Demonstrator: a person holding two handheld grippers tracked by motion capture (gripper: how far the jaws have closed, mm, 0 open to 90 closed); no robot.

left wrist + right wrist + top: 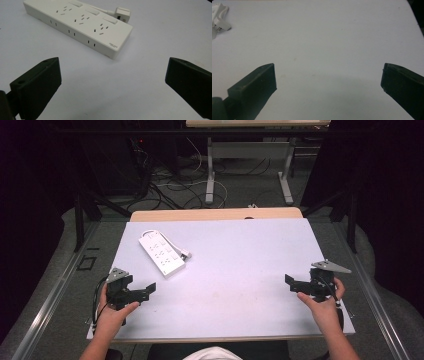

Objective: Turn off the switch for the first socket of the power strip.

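left gripper: jaws spread, empty, near tabletop's left edge | right gripper: jaws spread, empty, near right edge | white power strip: flat, far-left area, just beyond left gripper

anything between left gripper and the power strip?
Nothing: bare white table top lies between the open left gripper and the power strip, clearest in the left gripper view.

Overhead light hits the counter pretty evenly, while everything around it sinks into near-black. High view is soft and low-res. Close up, the tongs' jaws look blurry, with faint shadows underneath.
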